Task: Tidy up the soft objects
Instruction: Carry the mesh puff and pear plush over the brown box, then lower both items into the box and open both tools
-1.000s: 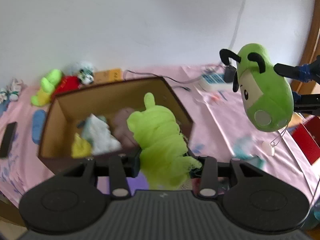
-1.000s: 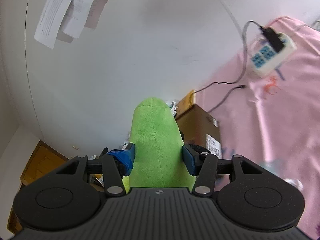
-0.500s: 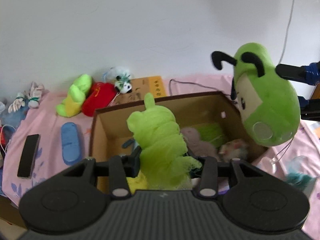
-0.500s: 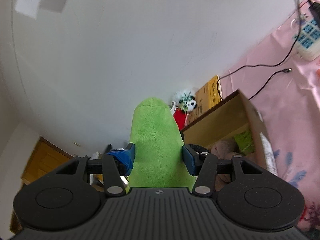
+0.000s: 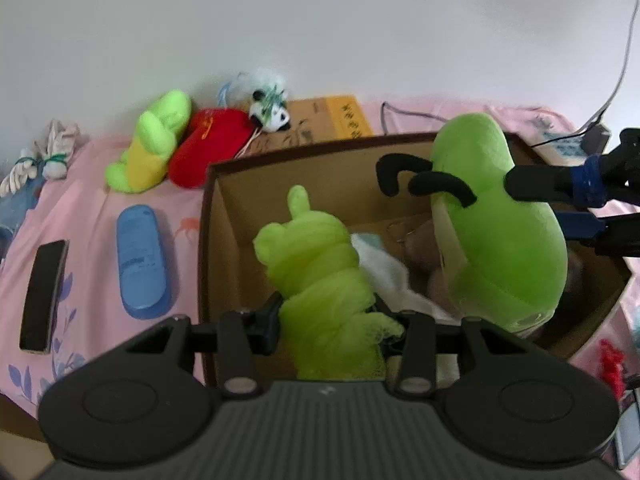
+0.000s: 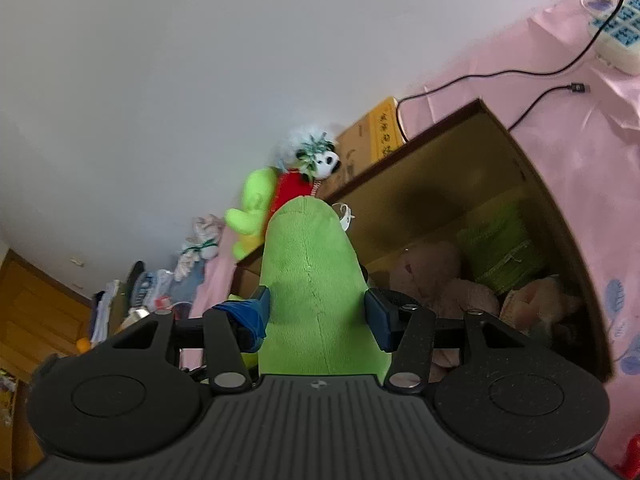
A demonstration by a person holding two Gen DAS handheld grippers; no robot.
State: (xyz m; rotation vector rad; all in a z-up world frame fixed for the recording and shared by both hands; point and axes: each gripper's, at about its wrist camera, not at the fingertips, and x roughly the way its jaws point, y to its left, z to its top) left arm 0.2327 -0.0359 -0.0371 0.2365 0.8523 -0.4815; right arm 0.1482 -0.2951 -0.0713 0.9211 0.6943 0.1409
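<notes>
Both grippers are closed on green soft toys above an open cardboard box (image 5: 224,216). Left gripper (image 5: 332,322) clamps a lime-green fuzzy plush (image 5: 320,272) between its black fingers, the toy's knobbly top rising over the near left part of the box. Right gripper (image 6: 318,314), with blue pads, squeezes a smooth green plush with black antennae (image 5: 500,232) at its middle; seen from the left wrist, this toy hangs nose-down over the right half of the box, with its lower end inside the opening. Inside the box lie a pink plush (image 6: 448,284), a green fabric item (image 6: 504,252) and a white cloth (image 5: 384,268). Outside, on the pink bedsheet (image 5: 92,216), a yellow-green plush (image 5: 152,148) touches a red plush (image 5: 212,148), and a small panda toy (image 5: 272,114) sits just beside them against the wall. Nearer the camera lie a blue case (image 5: 142,260) and a black flat object (image 5: 42,294). A white power strip (image 6: 616,28) rests at the far right.
</notes>
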